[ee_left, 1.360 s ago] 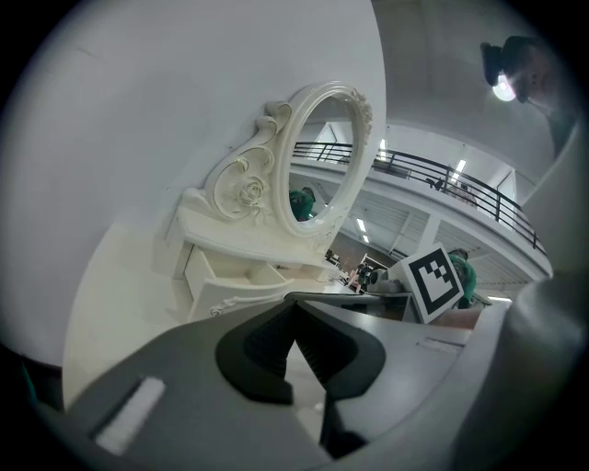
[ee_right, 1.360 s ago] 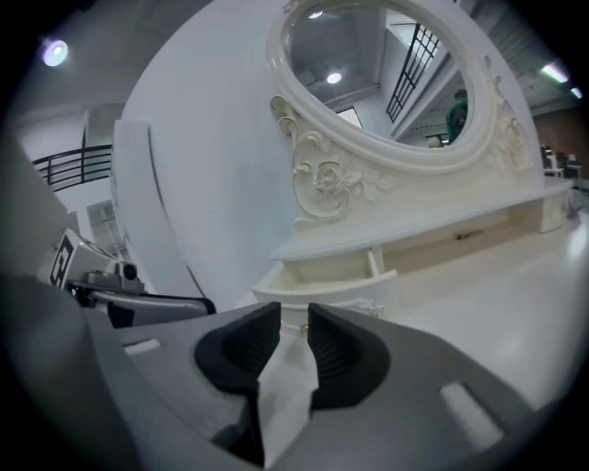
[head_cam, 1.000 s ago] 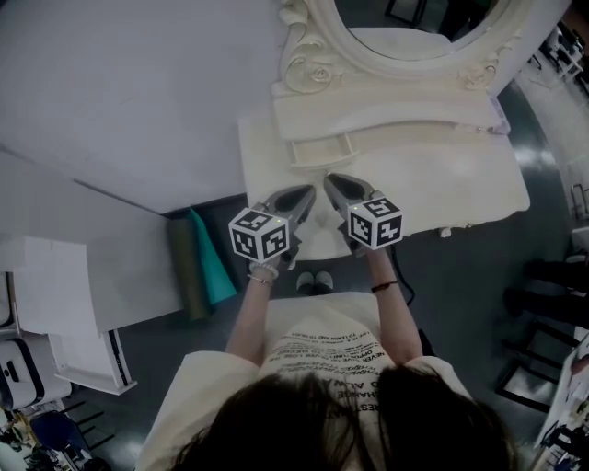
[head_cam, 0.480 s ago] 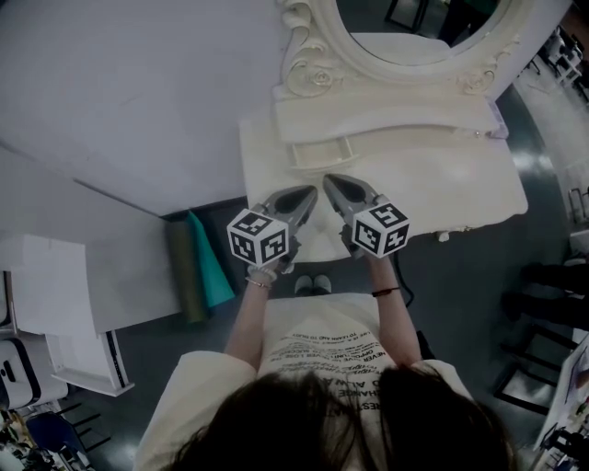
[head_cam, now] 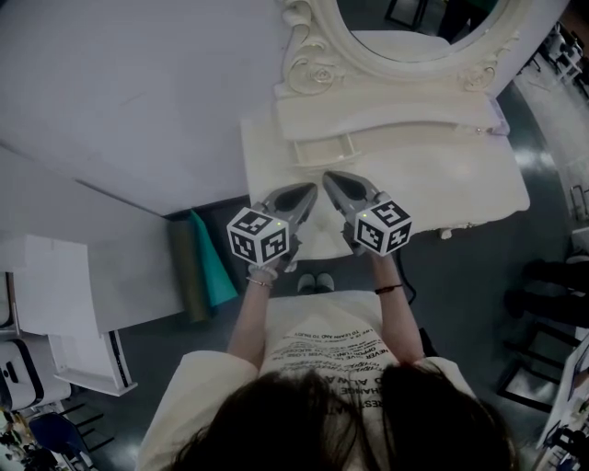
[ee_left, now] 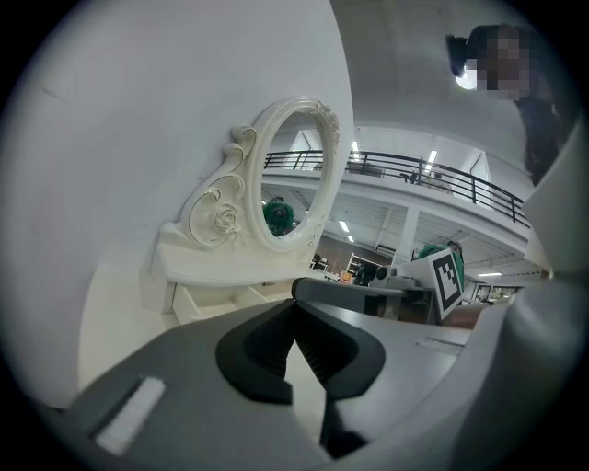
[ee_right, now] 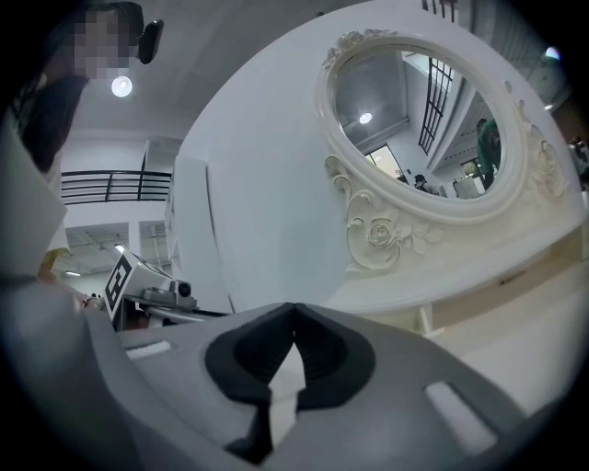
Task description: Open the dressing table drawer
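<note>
So the drawer (head_cam: 322, 149) is a small, shallow cream one sitting under the raised shelf (head_cam: 386, 110) at the back of the dressing table (head_cam: 460, 184), on the left half. From the head view it looks like it's poking out a little from under the shelf, with a plain flat front the same off-white as everything else. I can't make out a knob on it.

Above it is the oval mirror (head_cam: 414, 14), in a frame with carved roses and scrollwork.

Both grippers hang over the front of the tabletop, just short of the drawer, tips angled toward each other. The left gripper (head_cam: 310, 191) has its jaws pressed together with nothing in them. Same deal with the right gripper (head_cam: 329, 178): tips meeting, empty.

There's a teal roll (head_cam: 210, 259) on the floor to the left of the table.
</note>
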`<state>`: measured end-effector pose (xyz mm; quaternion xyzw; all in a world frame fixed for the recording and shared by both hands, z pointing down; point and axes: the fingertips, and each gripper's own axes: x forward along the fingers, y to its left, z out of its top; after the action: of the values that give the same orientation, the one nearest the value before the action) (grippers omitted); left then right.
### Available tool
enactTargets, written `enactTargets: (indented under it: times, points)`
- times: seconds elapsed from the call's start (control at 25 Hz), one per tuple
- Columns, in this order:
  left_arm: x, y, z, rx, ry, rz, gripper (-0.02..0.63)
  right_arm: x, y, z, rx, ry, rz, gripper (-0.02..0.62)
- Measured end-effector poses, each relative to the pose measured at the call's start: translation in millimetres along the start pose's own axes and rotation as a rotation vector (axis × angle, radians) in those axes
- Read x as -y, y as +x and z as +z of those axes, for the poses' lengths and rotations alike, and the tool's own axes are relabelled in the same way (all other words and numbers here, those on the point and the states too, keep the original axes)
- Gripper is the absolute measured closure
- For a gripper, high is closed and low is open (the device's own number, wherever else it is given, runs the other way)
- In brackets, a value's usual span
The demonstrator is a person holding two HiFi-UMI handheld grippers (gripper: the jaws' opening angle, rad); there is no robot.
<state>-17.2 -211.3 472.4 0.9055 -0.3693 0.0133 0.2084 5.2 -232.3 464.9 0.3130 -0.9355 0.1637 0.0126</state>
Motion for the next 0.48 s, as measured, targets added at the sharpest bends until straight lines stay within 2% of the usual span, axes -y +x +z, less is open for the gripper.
enactTargets:
  times: [0.48]
  points:
    - [2.0,-2.4,3.6,0.015,0.01,-0.01,0.607,-4.3,-2.6,7.1,0.027,-0.014,0.009,0.592]
